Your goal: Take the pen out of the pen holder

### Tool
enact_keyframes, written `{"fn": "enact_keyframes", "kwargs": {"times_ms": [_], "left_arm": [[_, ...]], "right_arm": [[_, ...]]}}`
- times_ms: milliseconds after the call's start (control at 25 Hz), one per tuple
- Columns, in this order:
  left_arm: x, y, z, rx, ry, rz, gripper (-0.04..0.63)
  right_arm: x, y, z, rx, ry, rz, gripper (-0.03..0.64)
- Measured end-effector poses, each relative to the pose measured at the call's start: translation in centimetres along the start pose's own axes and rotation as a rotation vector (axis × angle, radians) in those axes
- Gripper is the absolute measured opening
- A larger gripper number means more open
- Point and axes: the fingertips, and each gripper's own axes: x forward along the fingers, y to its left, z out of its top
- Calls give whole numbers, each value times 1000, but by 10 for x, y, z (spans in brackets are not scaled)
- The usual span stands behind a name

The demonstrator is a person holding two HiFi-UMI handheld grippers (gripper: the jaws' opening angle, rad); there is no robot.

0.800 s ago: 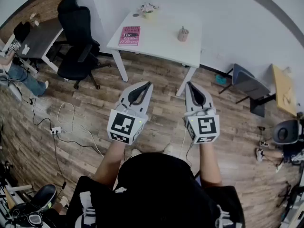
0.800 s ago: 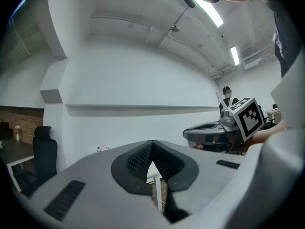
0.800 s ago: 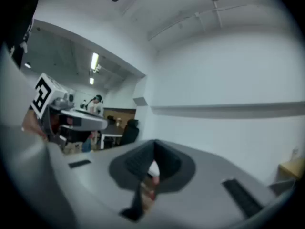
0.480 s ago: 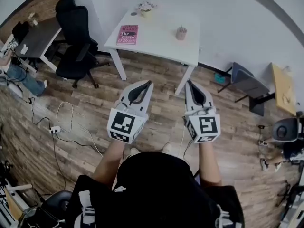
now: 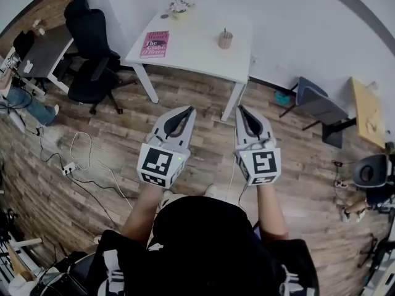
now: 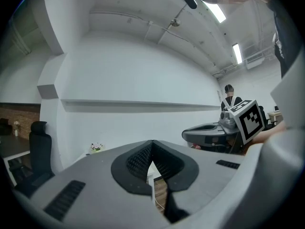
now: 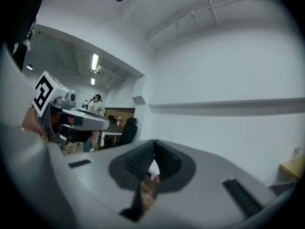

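Note:
A small pink-brown pen holder (image 5: 225, 40) with a dark pen (image 5: 225, 31) sticking up stands on the white table (image 5: 203, 54), far ahead of both grippers. My left gripper (image 5: 191, 109) and right gripper (image 5: 239, 108) are held side by side over the wooden floor, well short of the table. Both are shut with nothing in them. In the left gripper view the jaws (image 6: 152, 143) meet at their tips, and the right gripper view shows its jaws (image 7: 154, 142) closed the same way. The holder does not show in either gripper view.
A pink book (image 5: 154, 44) and a flower pot (image 5: 179, 8) also sit on the table. Black office chairs (image 5: 89, 48) and a dark desk (image 5: 43, 51) stand at the left, cables (image 5: 80, 159) lie on the floor, and a grey chair (image 5: 318, 106) is at the right.
The table and holder have shifted left and slightly up in the head view. Both grippers kept their side-by-side pose and stayed shut.

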Motion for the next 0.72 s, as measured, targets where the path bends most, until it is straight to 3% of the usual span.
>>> {"fn": "enact_keyframes", "kwargs": {"times_ms": [360, 720], "left_arm": [[41, -39, -16, -8, 42, 14, 20], [59, -34, -26, 0, 73, 25, 20]], "right_arm": [[-6, -43, -24, 59, 10, 66, 32], [9, -61, -38, 63, 23, 58, 32]]}}
